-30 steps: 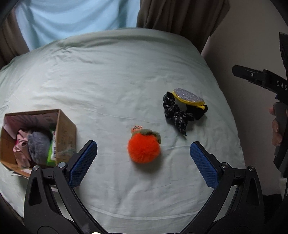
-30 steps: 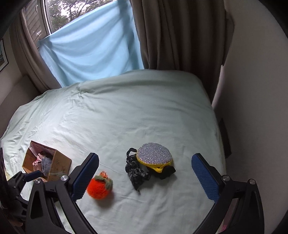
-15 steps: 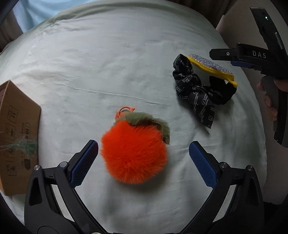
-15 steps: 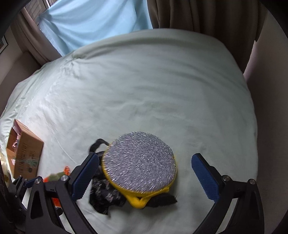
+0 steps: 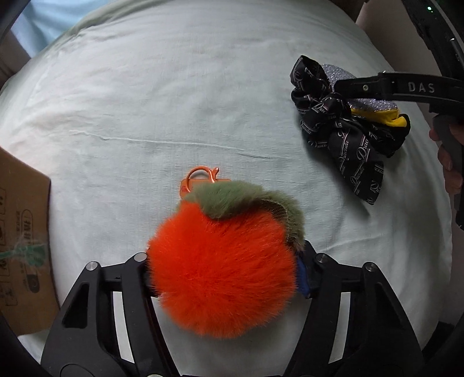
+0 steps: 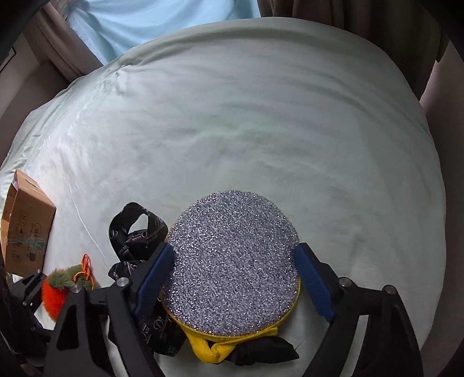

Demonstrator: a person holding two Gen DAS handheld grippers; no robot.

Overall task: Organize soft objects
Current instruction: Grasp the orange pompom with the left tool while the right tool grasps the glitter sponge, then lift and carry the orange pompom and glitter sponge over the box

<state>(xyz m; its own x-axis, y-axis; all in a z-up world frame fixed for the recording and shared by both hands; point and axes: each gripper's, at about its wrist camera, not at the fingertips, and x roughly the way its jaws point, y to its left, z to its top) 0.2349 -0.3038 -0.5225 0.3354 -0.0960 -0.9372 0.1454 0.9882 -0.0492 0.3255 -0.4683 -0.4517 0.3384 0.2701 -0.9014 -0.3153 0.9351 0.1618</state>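
Orange fur pompom (image 5: 223, 278), round, with an olive-green fur leaf (image 5: 246, 200) across its top and an orange metal clasp (image 5: 200, 177) at the far side. Lies on the pale sheet (image 5: 174, 101). Left gripper (image 5: 223, 275) straddles it: jaws have just been closing and now stand narrow, fur bulging over both fingers and hiding the pads, a strip of blue pad (image 5: 301, 275) showing at the right edge. Fingers press into the fur on both sides.

Silver glitter pad (image 6: 232, 266), round, yellow-backed, with a yellow knotted loop (image 6: 214, 348) at its near edge. Rests partly on a black scrunchie (image 6: 136, 237) printed with pale script; scrunchie spreads out to the pad's left and beneath it. Right gripper (image 6: 232, 275) has also just been closing; its blue pads (image 6: 153, 278) sit at the pad's left and right rims, touching or almost touching. Whether they squeeze it cannot be told.

Cardboard box (image 6: 26, 229), brown, printed, stands on the sheet at the far left, well apart from the glitter pad and nearer the pompom.

Person's hand (image 5: 449, 162) shows at the right edge of the left view, wrapped on the right gripper's handle.

Brown curtains (image 6: 348, 17) and a light-blue cloth (image 6: 162, 20) hang beyond the bed.
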